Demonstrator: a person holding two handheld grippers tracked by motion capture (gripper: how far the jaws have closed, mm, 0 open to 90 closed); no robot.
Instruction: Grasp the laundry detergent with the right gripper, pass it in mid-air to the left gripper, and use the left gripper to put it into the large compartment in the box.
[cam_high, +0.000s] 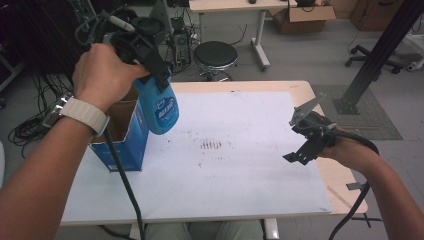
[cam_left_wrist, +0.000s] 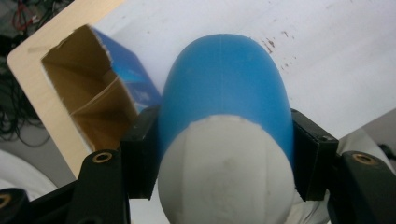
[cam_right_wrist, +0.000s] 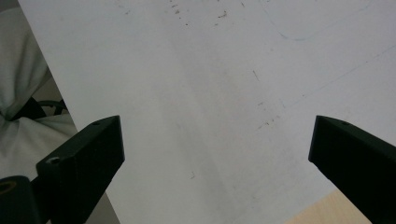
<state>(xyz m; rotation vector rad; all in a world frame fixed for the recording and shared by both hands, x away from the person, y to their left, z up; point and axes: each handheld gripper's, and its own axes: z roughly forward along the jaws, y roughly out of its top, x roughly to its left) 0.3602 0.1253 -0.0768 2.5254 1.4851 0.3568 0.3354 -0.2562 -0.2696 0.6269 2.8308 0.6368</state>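
Both black jaws of the left gripper (cam_left_wrist: 224, 158) squeeze the blue bottle (cam_left_wrist: 224, 102) from each side, close to the camera in the left gripper view. Its white end (cam_left_wrist: 224, 177) points back at the camera. In the high view the bottle (cam_high: 161, 106) hangs in the air just beside the open blue box (cam_high: 125, 135), which stands near the left edge of the table (cam_high: 300, 89).

The job looks like getting the bottle into or out of that box; which one, I cannot tell. To do it well, the left hand (cam_high: 102, 75) should hold the bottle straight over the hole (cam_left_wrist: 88, 98), not over the torn flaps. The grip should stay tight, because the bottle is round and smooth and could slip. Going slowly near the cardboard walls will help, since a bump could tip the box toward the left edge.

Over near the right edge of the table, the right gripper (cam_high: 302, 142) waits above the white board (cam_high: 240, 165). Its jaws stand wide apart with nothing between them, as the right gripper view shows (cam_right_wrist: 215, 149).

Lots of open room lies in the middle of the white board, with just some small brown marks (cam_high: 211, 145). That is a good place to set the bottle down. The box sits close to the left edge, so there is little room on that side.
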